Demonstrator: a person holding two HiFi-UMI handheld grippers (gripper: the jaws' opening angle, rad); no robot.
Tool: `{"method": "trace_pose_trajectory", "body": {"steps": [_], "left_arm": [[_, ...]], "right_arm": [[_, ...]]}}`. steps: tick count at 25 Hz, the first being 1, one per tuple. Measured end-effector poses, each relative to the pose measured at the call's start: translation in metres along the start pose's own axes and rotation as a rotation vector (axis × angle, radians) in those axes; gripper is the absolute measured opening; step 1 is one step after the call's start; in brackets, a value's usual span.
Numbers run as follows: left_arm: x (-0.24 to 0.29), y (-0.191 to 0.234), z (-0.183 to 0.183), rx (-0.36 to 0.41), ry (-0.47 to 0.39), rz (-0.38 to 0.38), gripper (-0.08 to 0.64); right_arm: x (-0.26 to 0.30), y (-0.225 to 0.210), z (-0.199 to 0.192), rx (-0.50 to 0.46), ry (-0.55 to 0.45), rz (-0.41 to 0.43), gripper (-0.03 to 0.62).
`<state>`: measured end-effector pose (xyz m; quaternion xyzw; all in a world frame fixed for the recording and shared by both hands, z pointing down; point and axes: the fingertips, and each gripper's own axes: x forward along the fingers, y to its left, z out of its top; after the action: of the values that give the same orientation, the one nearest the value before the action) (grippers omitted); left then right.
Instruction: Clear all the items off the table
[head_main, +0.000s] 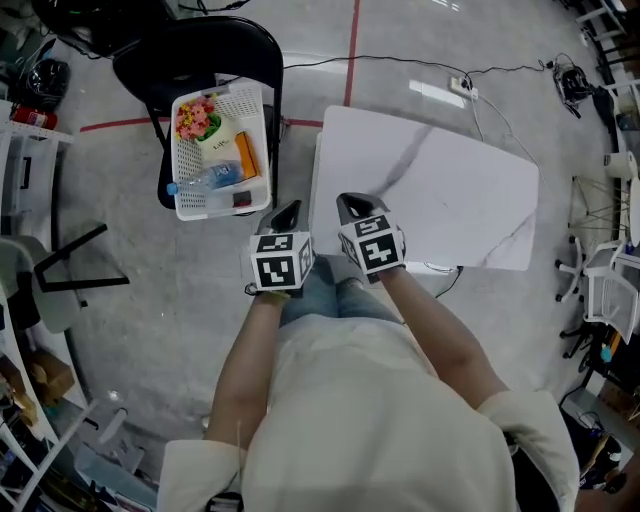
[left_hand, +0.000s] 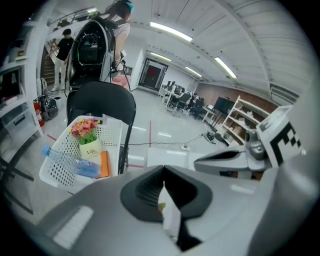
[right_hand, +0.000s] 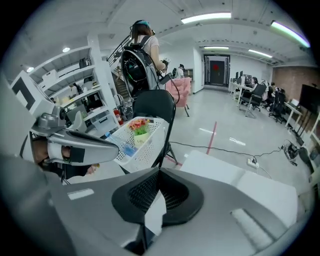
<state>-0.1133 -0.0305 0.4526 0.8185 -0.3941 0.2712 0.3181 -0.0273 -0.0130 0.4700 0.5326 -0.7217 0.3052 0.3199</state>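
at the table (head_main: 440, 190) front edge, left gripper (head_main: 285, 212) & right gripper (head_main: 355, 205) hover, jaws shut, empty, prob b/c all items sit in basket (head_main: 183, 165) left of table.

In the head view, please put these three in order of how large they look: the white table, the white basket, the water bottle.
Largest to smallest:
1. white table
2. white basket
3. water bottle, lying inside the basket

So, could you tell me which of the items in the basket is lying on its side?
The clear water bottle with the blue cap lies across the white basket. The potted flowers beside it stand upright.
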Motion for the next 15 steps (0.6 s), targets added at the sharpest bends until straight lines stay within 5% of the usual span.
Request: {"method": "trace_pose_trajectory", "body": {"steps": [15], "left_arm": [[-0.013,-0.133,-0.043,0.126,0.018,-0.105,0.009]], "right_arm": [[-0.102,-0.054,-0.075,0.143,-0.085,-0.099,-0.002]]}}
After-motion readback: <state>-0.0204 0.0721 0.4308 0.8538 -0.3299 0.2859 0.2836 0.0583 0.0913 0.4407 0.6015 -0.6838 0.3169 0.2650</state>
